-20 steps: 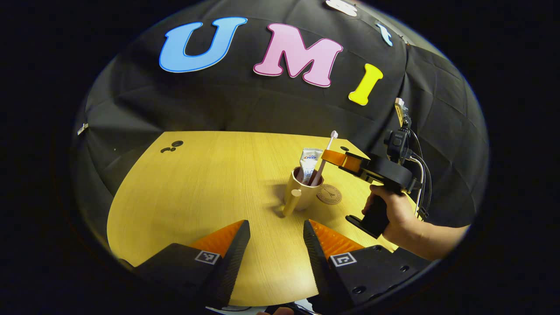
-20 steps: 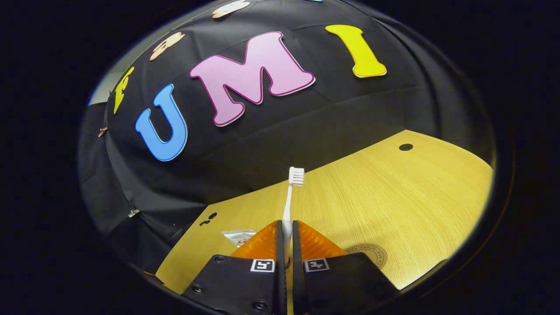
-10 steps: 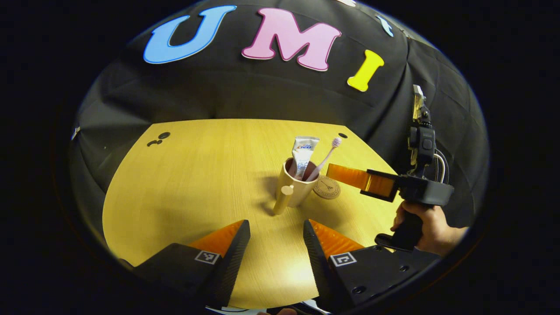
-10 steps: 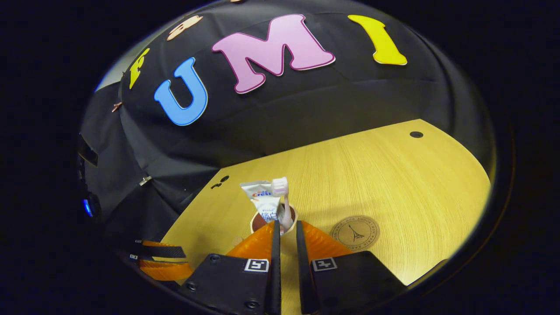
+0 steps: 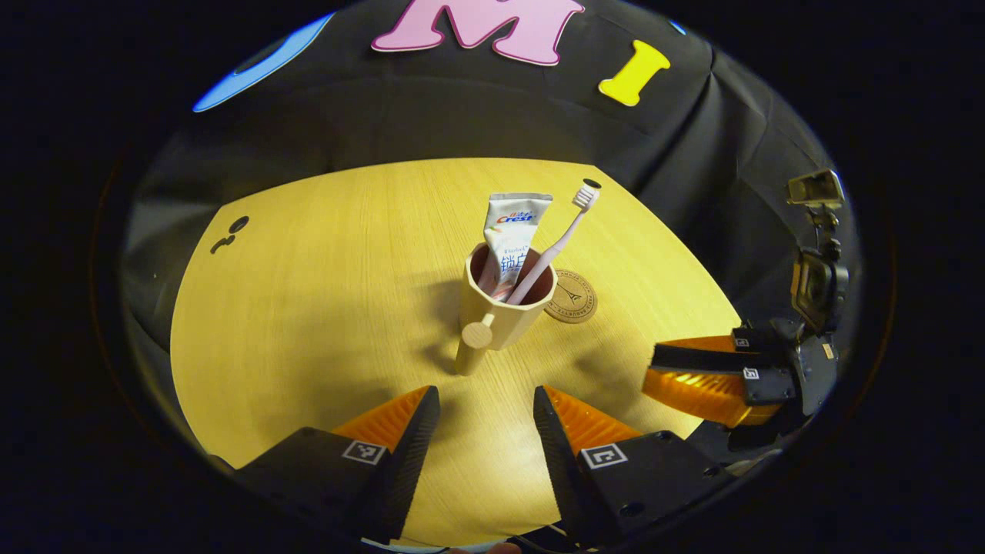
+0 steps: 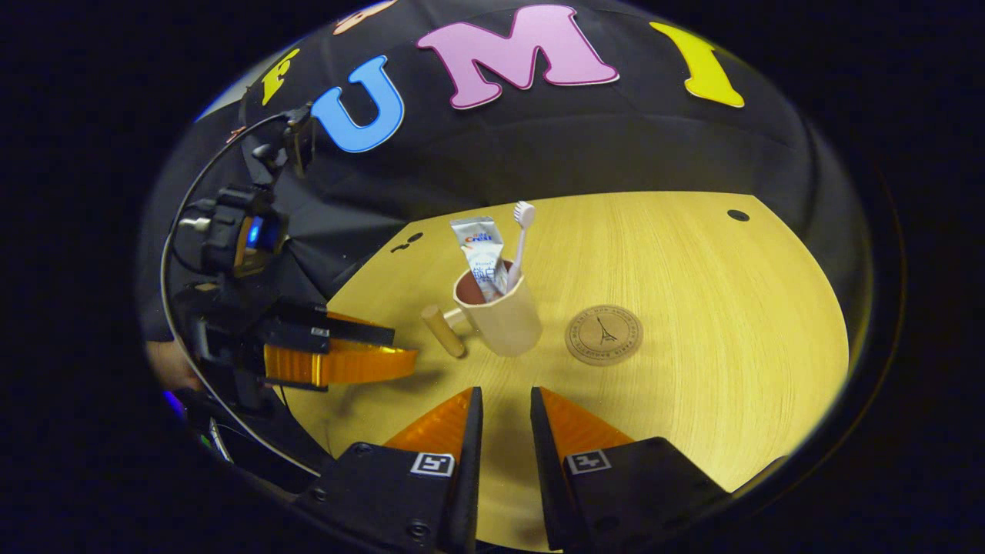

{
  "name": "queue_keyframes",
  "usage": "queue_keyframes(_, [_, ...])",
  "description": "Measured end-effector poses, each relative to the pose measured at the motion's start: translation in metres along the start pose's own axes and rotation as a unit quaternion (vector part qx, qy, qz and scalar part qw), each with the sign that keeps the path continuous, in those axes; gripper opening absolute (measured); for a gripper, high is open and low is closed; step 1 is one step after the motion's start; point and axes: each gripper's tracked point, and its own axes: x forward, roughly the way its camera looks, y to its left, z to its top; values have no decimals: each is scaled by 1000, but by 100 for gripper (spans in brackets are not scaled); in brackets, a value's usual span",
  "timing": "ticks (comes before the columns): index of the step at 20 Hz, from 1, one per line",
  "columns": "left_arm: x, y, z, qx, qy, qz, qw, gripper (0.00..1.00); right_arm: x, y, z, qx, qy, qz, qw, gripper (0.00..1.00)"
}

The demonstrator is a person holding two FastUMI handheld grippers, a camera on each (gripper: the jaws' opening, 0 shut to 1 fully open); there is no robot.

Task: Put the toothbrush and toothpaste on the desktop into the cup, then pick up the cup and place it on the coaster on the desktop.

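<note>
**A:** Left gripper view first: where are the task's things?

**B:** The cup (image 5: 504, 304) stands upright on the yellow wooden surface (image 5: 308, 308), a little above the middle of the view. The toothpaste (image 5: 512, 238) and the toothbrush (image 5: 554, 246) both stand inside it, the brush leaning toward 1 o'clock with its head up. The cup's handle (image 5: 471, 348) sticks out toward 7 o'clock. The coaster (image 5: 571, 295) lies flat just beside the cup at its 3 o'clock; whether they touch I cannot tell.

**A:** And the left gripper (image 5: 485, 431)?

**B:** Its jaws are parted with bare surface between them, gripping nothing. The cup sits at 12 o'clock from them, apart.

**A:** Does the right gripper (image 5: 704, 377) show there?

**B:** Yes, at 4 o'clock near the edge, low over the surface, its orange fingers pointing at 9 o'clock.

**A:** Right gripper view, then?

**B:** The right gripper (image 6: 500, 438) has its jaws slightly apart, a narrow gap, nothing held. The cup (image 6: 500, 315) is at 12 o'clock from them, with toothpaste (image 6: 481, 258) and toothbrush (image 6: 519, 238) upright in it. The coaster (image 6: 604, 335) lies at the cup's 3 o'clock, clearly apart here. The left gripper (image 6: 362, 362) reaches in from 9 o'clock, its tips near the handle (image 6: 442, 331) without touching it
</note>
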Motion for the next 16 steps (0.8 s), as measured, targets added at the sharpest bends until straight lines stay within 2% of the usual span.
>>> queue_keyframes(1, [3,0,2,6,9,4,1000,77,-6,-8,-3,0,2,-6,1000,43])
queue_keyframes(2, [8,0,4,13,19,8,1000,77,-13,-18,-5,-3,2,-14,1000,28])
queue_keyframes(3, [11,1,6,21,30,14,999,77,-19,-28,-6,-5,3,-21,1000,47])
queue_keyframes(5, [20,2,8,37,54,21,998,77,-34,-51,-11,12,8,-33,999,49])
queue_keyframes(6, [27,3,9,41,66,22,997,77,-38,-66,-11,23,9,-40,999,35])
queue_keyframes(7, [33,4,9,41,77,23,996,77,-45,-77,-16,31,9,-51,998,53])
queue_keyframes(8, [38,7,10,42,88,27,995,77,-52,-92,-20,37,9,-65,997,36])
queue_keyframes(9, [44,9,11,44,98,29,994,76,-57,-104,-24,45,12,-74,996,53])
queue_keyframes(10, [49,13,13,48,106,33,993,77,-64,-113,-30,57,15,-81,995,36])
queue_keyframes(11, [53,14,13,52,116,34,991,77,-71,-122,-34,69,14,-89,994,53])
queue_keyframes(14, [64,13,17,73,142,33,987,77,-92,-148,-50,98,11,-118,988,53])
queue_keyframes(15, [69,13,18,81,150,34,985,85,-98,-155,-55,109,10,-125,986,53])
queue_keyframes(16, [72,12,19,88,159,36,983,75,-102,-160,-59,121,9,-131,984,53])
